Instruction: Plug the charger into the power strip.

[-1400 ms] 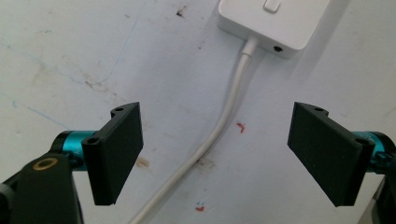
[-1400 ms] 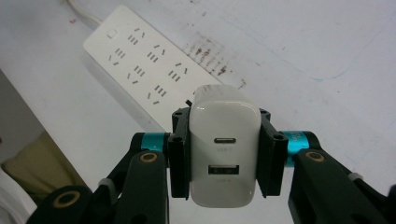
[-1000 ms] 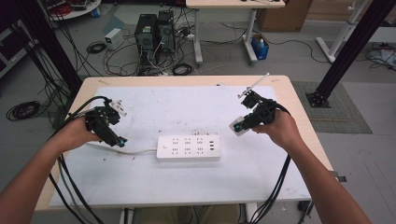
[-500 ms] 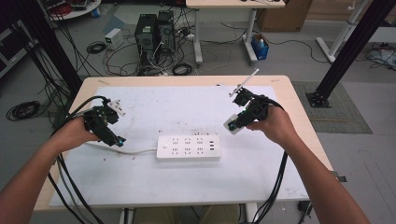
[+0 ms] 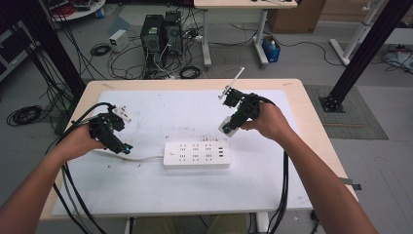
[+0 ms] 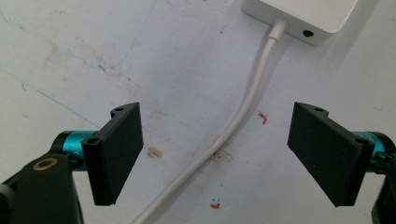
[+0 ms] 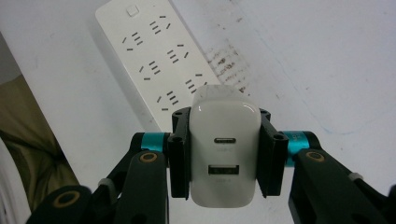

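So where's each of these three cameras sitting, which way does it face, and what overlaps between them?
High view: fixed above the person's side, looking forward and down at the table; forearms, left tool and right tool show.
Left gripper view: rides the left tool, looking down at the cord; open jaws show.
Right gripper view: rides the right tool, facing the power strip; jaws clamp a white charger.
Shared: the power strip appears in all three.

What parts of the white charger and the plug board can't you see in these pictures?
- Charger prongs: in the right gripper view they face away, behind its body; in the high view it is too small.
- Charger sides: covered by the right gripper's fingers.
- Power strip: cut off by the top edge in the left gripper view.
- Cord: leaves the bottom edge there; its plug is out of sight.
- Power strip socket slots: blurred in the high view.
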The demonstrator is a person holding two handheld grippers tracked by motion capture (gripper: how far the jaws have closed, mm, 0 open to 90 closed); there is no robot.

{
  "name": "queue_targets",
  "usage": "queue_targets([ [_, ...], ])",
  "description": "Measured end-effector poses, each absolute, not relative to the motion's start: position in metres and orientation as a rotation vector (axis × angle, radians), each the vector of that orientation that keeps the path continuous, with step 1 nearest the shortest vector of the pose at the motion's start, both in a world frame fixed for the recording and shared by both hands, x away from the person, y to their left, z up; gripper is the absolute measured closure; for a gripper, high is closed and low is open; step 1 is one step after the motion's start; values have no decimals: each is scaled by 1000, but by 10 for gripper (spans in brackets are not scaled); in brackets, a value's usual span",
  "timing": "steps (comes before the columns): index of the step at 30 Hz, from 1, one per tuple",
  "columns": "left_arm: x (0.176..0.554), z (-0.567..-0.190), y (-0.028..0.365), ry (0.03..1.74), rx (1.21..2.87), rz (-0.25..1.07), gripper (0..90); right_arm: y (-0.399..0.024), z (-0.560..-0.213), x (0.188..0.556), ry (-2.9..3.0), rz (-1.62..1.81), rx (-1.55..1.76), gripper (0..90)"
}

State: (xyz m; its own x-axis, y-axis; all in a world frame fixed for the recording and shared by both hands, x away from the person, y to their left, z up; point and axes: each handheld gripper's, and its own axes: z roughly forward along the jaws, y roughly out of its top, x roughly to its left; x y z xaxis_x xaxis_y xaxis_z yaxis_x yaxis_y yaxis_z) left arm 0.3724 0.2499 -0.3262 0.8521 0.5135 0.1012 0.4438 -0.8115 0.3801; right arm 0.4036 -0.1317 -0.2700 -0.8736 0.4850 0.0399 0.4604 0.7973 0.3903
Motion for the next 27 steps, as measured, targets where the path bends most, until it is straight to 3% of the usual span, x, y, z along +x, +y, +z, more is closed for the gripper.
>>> queue_targets([
  [27, 370, -347, 247, 725, 2704, 238, 183, -68, -324, 421, 3085, 297, 345, 626],
])
